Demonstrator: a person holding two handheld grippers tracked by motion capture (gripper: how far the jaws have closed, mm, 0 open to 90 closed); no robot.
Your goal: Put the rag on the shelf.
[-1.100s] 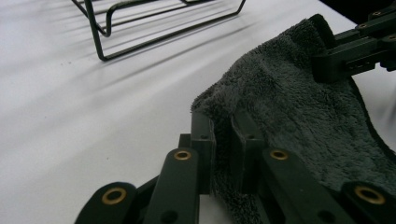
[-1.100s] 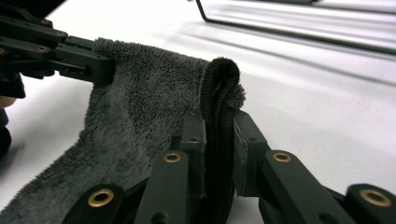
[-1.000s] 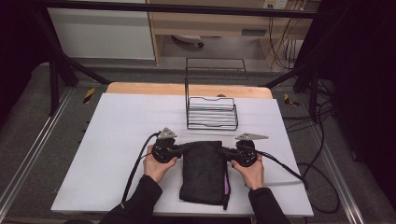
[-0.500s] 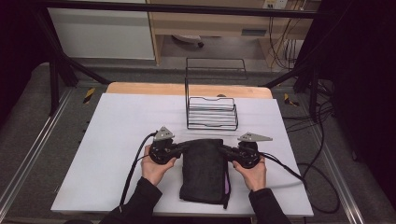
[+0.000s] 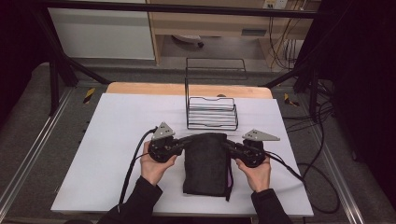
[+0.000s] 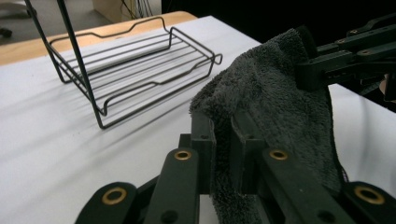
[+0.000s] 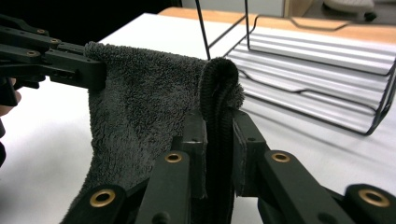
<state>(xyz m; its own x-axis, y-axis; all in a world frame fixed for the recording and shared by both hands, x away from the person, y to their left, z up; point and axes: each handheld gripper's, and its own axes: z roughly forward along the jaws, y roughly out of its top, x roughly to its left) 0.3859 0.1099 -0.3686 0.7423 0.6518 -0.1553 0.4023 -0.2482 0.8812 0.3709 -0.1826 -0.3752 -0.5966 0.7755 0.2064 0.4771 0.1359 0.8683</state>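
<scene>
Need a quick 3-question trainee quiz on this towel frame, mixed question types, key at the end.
1. True or false: both tongs, left and right, are clamped on the dark towel.
2. Where does the wire rack stand relative to the towel? A) on the far side of it B) to the person's left C) on top of it
3. Which edge of the towel is raised off the white table, and which end rests on it?

Key
1. True; each grips a far corner.
2. A
3. The far edge, near the rack, is raised; the end nearest the person rests on the table.

A dark grey towel (image 5: 206, 163), black wire rack (image 5: 212, 109), black tongs (image 5: 183, 143), white table (image 5: 93, 154) with wooden edge.
</scene>
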